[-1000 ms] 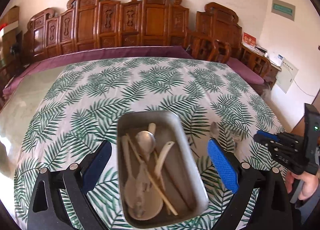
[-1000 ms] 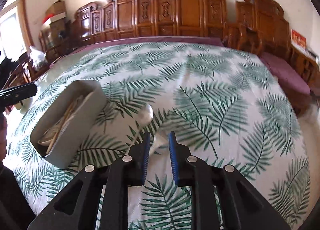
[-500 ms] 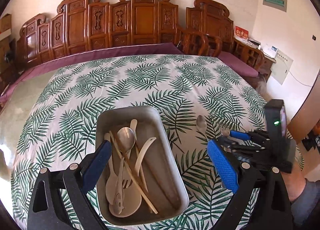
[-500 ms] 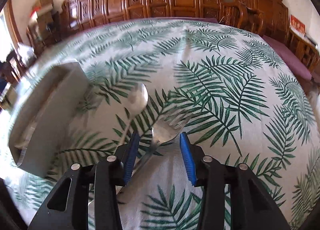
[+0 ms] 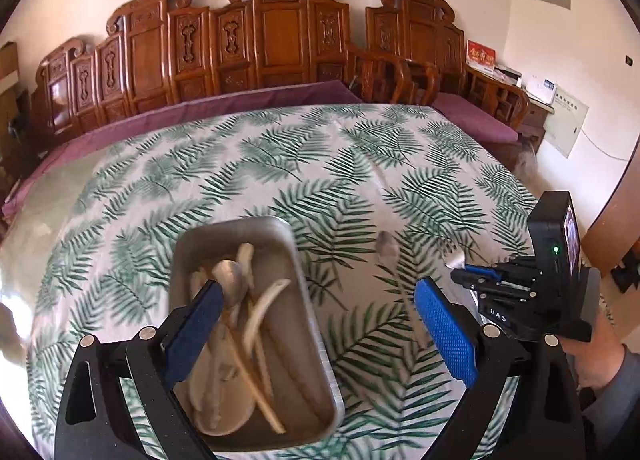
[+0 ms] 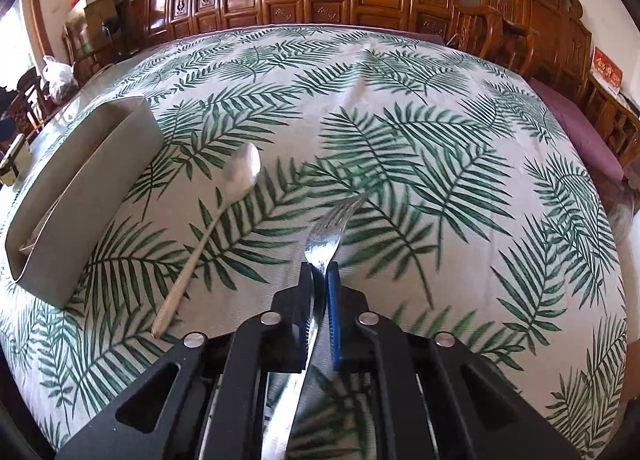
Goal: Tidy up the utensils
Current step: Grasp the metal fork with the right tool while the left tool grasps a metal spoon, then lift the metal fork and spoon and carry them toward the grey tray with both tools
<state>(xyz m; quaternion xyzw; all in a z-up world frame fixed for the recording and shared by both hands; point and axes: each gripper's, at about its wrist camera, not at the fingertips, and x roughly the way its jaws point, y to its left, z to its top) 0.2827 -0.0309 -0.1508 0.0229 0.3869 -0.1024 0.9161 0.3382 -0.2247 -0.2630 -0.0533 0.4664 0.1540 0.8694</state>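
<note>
Steel fork now sits clamped in the right tool, whose jaws have just been closing on it; left tool hovers spread above the tray, the likely destination.

A home's sitting room: beyond the fingers, a carved wooden bench with purple cushions lines the wall behind a palm-print tablecloth.

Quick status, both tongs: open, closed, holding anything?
Left tongs: open, holding nothing, poised over the metal tray.
Right tongs: just closed on the metal fork, gripped at its neck.
</note>
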